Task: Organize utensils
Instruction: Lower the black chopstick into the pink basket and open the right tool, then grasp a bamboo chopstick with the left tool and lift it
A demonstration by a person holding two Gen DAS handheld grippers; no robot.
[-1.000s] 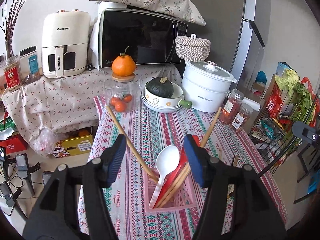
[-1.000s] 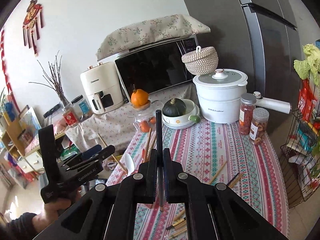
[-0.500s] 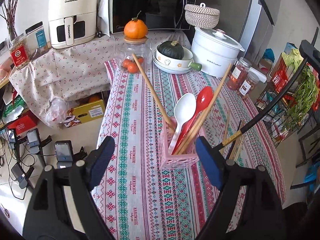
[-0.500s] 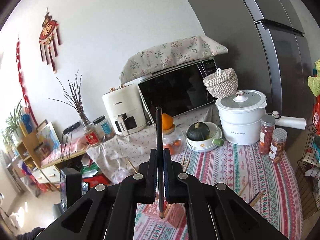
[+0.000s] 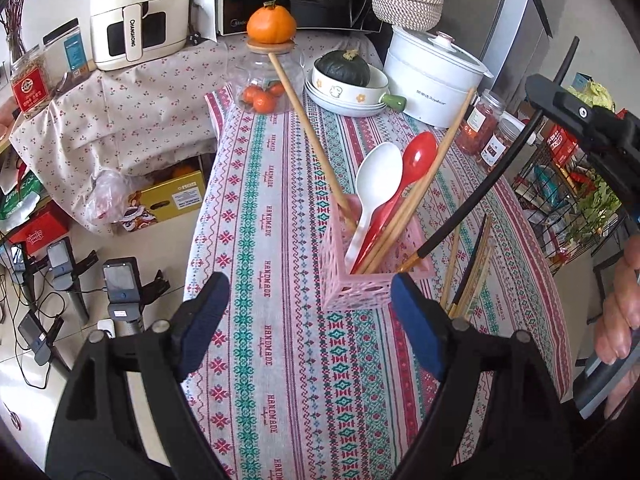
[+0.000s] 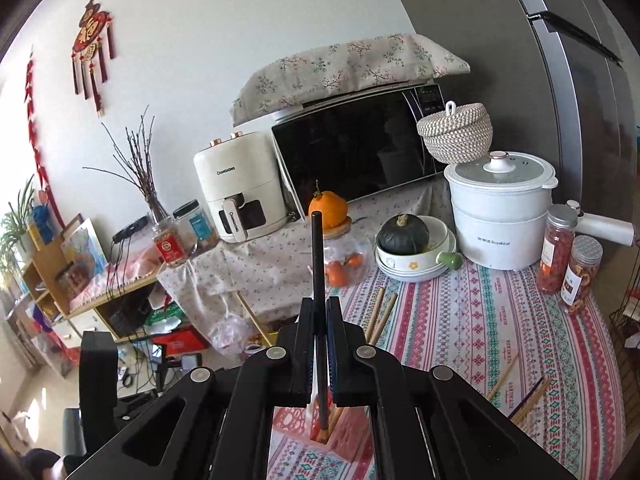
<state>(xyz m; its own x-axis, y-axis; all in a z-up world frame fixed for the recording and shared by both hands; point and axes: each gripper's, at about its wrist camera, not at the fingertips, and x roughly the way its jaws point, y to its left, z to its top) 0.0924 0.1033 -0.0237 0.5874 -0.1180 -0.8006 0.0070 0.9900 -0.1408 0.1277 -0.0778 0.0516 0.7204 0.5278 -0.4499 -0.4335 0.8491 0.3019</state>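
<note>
over the pink holder, right fingers clamping black chopstick, tip seemingly inside, left fingers apart, empty

CHANGHONG on air fryer, HANDMADE on tablecloth

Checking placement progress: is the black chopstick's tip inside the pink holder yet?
In. The black chopstick, clamped in the right hand-held gripper, has its gold tip below the pink holder's rim.

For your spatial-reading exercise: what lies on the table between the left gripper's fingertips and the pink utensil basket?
In the left wrist view, only bare patterned tablecloth lies between the left gripper and the pink basket.
</note>
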